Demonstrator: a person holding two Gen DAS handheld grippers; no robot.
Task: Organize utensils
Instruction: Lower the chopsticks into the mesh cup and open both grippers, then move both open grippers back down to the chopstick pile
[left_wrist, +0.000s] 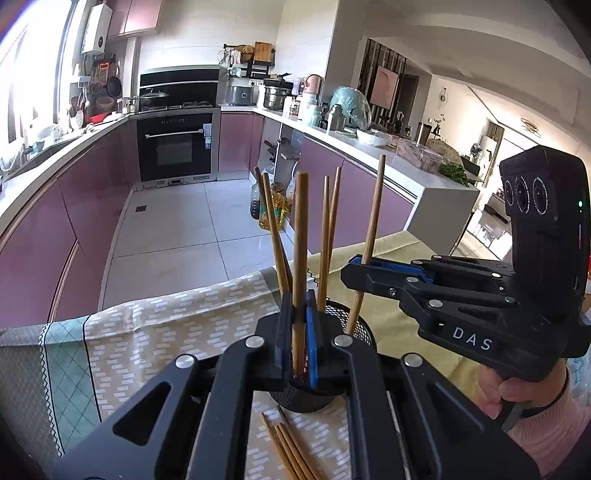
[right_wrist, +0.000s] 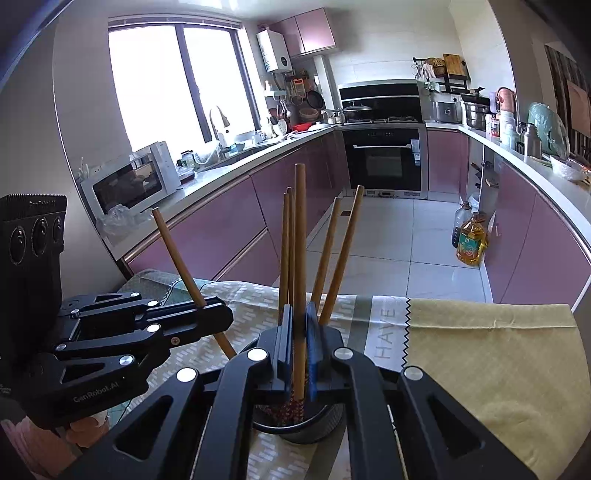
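Observation:
A black mesh holder (left_wrist: 365, 332) stands on the patterned tablecloth (left_wrist: 166, 332) and holds several wooden chopsticks (left_wrist: 325, 236) upright. My left gripper (left_wrist: 299, 306) is just above its rim, shut on one chopstick (left_wrist: 300, 240) whose patterned lower end reaches into the holder. From the right, my right gripper (left_wrist: 356, 271) is shut on another chopstick (left_wrist: 373, 221), its lower end dipping inside the rim. In the right wrist view the right gripper (right_wrist: 300, 317) clamps its chopstick (right_wrist: 300, 240) over the holder (right_wrist: 306, 432). The left gripper (right_wrist: 218, 317) comes in from the left with a slanted chopstick (right_wrist: 177, 251).
Several loose chopsticks (left_wrist: 291, 450) lie on the cloth in front of the holder. A yellow cloth (right_wrist: 480, 350) covers the table's right part. The table's far edge drops to the tiled kitchen floor, where oil bottles (right_wrist: 469, 243) stand by the purple cabinets.

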